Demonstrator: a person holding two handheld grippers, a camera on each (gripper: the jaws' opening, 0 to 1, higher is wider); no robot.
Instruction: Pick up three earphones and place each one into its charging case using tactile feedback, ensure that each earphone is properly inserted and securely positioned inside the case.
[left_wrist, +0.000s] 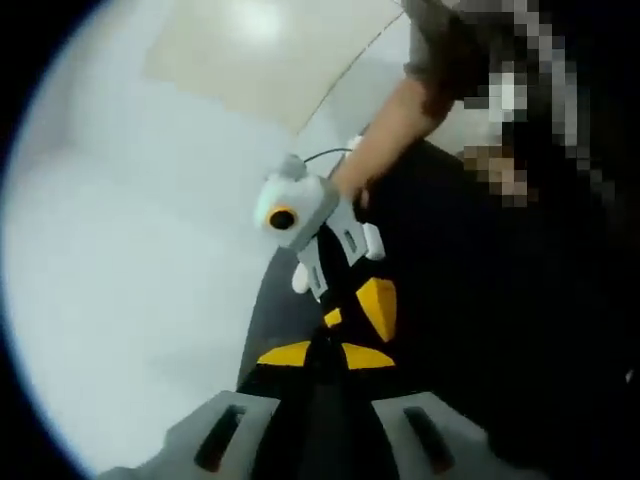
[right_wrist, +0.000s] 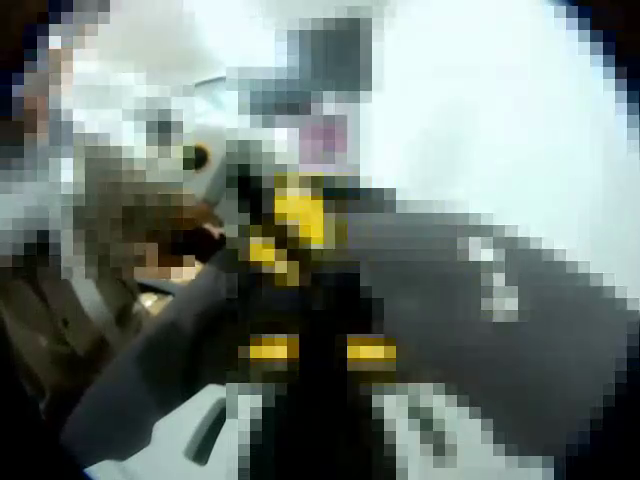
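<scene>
left tongs raised over dark tabletop, yellow tips nearly touching, grip unclear. right tongs just ahead, tips close. right view heavily blurred; earphones, case not discernible.

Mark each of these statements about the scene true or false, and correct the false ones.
1. A person's bare forearm leads down to the right gripper in the left gripper view. True.
2. The right gripper comes into the left gripper view from the left side. False: it comes in from the upper right, with the person's arm.
3. The left gripper has yellow tips. True.
4. The grippers hang over a bright red surface. False: a dark surface lies below them, with a pale surface beside it.
5. The right gripper view is sharp enough to read small details. False: it is coarse and blocky, and only yellow tips and grey shapes can be made out.
</scene>
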